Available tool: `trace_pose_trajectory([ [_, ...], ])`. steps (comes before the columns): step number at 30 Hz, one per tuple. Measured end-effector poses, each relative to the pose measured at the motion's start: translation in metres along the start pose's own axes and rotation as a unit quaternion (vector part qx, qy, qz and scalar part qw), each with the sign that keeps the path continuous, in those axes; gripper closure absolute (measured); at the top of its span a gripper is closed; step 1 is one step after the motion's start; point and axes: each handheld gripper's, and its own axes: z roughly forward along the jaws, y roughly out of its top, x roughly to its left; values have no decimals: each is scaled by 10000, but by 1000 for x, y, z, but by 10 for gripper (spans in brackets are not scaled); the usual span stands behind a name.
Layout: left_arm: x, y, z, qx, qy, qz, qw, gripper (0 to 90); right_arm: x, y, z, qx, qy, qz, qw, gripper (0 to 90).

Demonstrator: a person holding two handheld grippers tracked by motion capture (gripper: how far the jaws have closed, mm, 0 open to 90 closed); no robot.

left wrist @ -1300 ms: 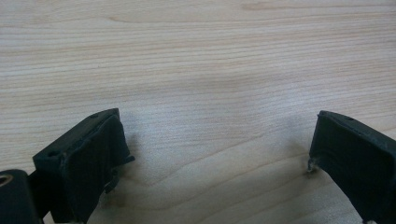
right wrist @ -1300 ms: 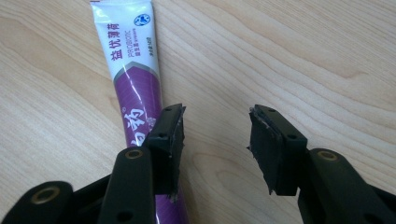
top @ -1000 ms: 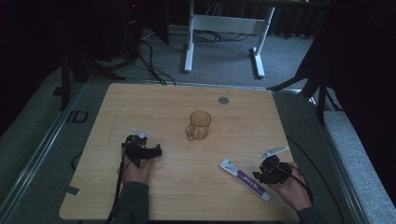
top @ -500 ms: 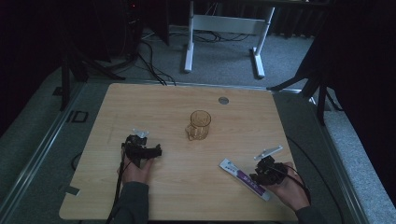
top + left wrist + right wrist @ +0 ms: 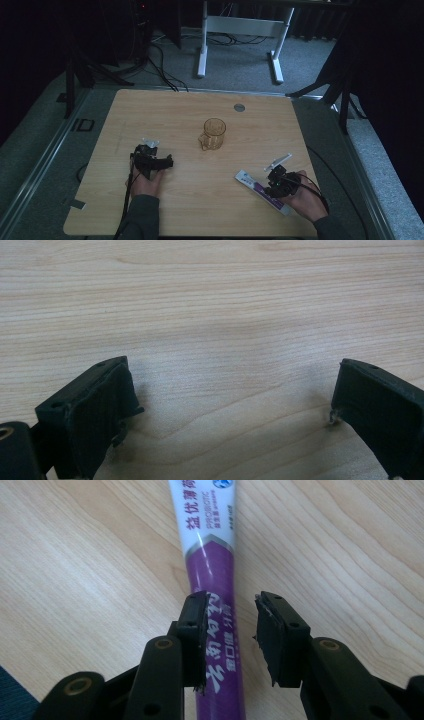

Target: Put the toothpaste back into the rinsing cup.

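A purple and white toothpaste tube (image 5: 253, 186) lies flat near the table's front right. My right gripper (image 5: 276, 186) is low over its purple end. In the right gripper view the tube (image 5: 207, 555) runs between the jaws of my right gripper (image 5: 231, 602). The jaws have just been closing around it. One pad touches the tube's edge, and a narrow gap is left at the other pad. My left gripper (image 5: 155, 162) rests on the table at the front left. In its own view my left gripper (image 5: 232, 390) stands wide open over bare wood.
An amber glass mug (image 5: 214, 134) stands upright mid-table. A thin white toothbrush-like item (image 5: 279, 161) lies just beyond my right gripper. A small pale object (image 5: 150, 142) sits by my left gripper. A grey round cap (image 5: 239, 107) is set into the wooden table (image 5: 165, 115) near its far edge.
My right gripper has shifted a little left and down onto the tube's purple end. The left hand and the mug have stayed where they were.
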Motion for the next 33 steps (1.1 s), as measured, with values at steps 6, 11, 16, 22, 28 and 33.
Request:
trace_pose_trajectory([
  [6, 0, 0, 0, 1, -1, 0, 10000, 28, 3, 7, 2, 185, -9, -109, 9998, 652],
  [11, 0, 0, 0, 3, -1, 5, 10000, 28, 4, 10, 4, 303, 10, -154, 9994, 652],
  [16, 0, 0, 0, 2, -1, 4, 10000, 28, 5, 13, 7, 403, 21, -196, 9990, 657],
  [22, 0, 0, 0, 2, 0, 3, 10000, 28, 5, 15, 10, 516, 45, -237, 9984, 657],
  [28, 0, 0, 0, -1, 0, 0, 10000, 28, 4, 19, 14, 710, 62, -270, 9971, 657],
  [33, 0, 0, 0, 2, -1, 3, 10000, 28, 5, 22, 15, 818, 89, -306, 9961, 656],
])
